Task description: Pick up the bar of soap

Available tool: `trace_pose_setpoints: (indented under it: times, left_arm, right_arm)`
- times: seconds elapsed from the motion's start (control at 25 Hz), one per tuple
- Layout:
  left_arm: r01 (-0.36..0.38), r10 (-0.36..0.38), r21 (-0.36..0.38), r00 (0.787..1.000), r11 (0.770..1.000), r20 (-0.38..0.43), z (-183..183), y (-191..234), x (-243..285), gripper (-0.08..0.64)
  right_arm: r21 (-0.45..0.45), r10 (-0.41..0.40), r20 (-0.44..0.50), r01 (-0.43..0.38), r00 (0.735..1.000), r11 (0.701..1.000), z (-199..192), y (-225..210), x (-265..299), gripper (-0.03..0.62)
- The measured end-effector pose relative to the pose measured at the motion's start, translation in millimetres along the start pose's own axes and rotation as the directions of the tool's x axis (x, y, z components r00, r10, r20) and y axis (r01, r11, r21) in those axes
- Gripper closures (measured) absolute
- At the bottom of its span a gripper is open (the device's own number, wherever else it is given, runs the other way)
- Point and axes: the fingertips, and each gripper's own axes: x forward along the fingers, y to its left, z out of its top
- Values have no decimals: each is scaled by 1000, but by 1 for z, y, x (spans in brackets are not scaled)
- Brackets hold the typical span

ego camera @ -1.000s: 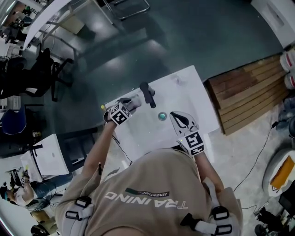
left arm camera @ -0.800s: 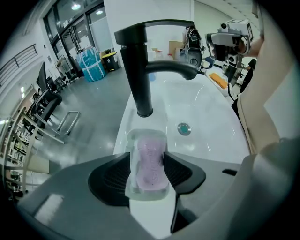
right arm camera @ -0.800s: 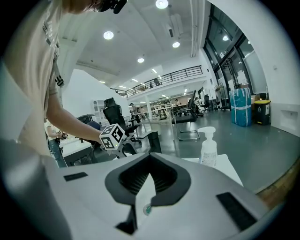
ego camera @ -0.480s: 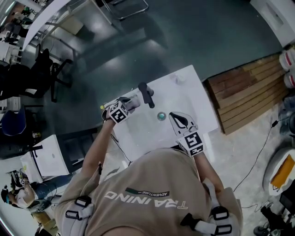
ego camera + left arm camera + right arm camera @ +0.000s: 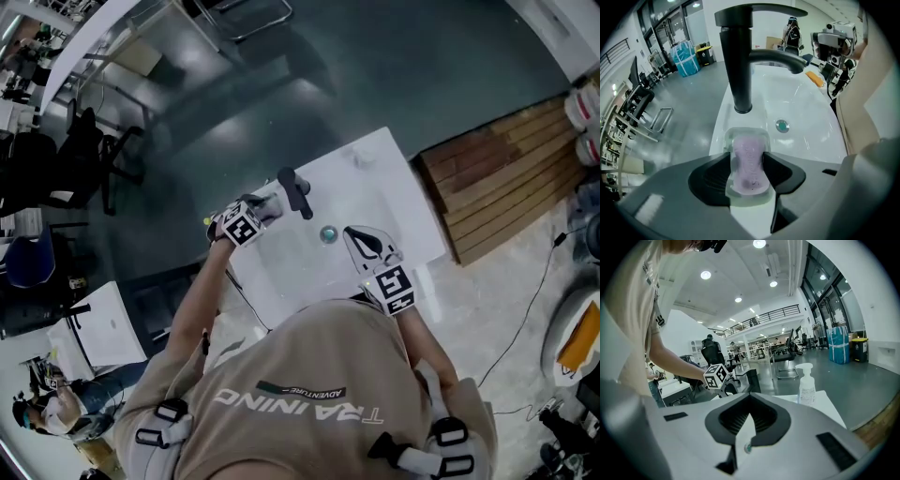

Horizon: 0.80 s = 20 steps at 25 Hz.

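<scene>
Head view: left gripper [image 5: 271, 204] sits just beside the black tap [image 5: 296, 192] at the white sink [image 5: 375, 178]. Right gripper [image 5: 354, 236] hangs near the drain [image 5: 328, 234].

Left gripper view: 2 fingers [image 5: 715, 176] clamp the pink soap [image 5: 750, 164] at its sides. The soap lies in a clear dish [image 5: 746, 135] on the sink rim, below the tap.

Right gripper view: fingers [image 5: 736, 420] clenched tip to tip, holding nothing. 1 pump bottle [image 5: 806, 383] stands beyond.
</scene>
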Motion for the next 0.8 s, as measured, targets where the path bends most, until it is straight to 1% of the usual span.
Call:
trace_pose_setpoints:
  times: [0.16, 0.32, 0.52, 0.6, 0.68, 0.8]
  left_arm:
    - [31, -32, -21, 999, 999, -27, -3, 2, 5, 354]
    - [47, -47, -18, 998, 999, -30, -6, 2, 7, 364]
    - [21, -21, -4, 999, 1000, -24, 6, 7, 3, 365]
    - [20, -20, -8, 999, 1000, -37, 8, 6, 5, 365]
    - [2, -2, 0, 998, 1000, -56, 8, 8, 4, 365]
    - [28, -29, -18, 998, 999, -62, 4, 1, 7, 365]
  right_arm:
    - [5, -3, -3, 3, 1000, 1000, -2, 0, 2, 595]
    - [6, -11, -9, 11, 1000, 1000, -3, -1, 4, 595]
    - [18, -13, -10, 13, 1000, 1000, -5, -4, 5, 595]
    - [20, -16, -7, 17, 1000, 1000, -2, -4, 7, 595]
    - [21, -16, -12, 17, 1000, 1000, -1, -3, 9, 595]
    - [21, -1, -12, 1, 1000, 1000, -5, 2, 11, 595]
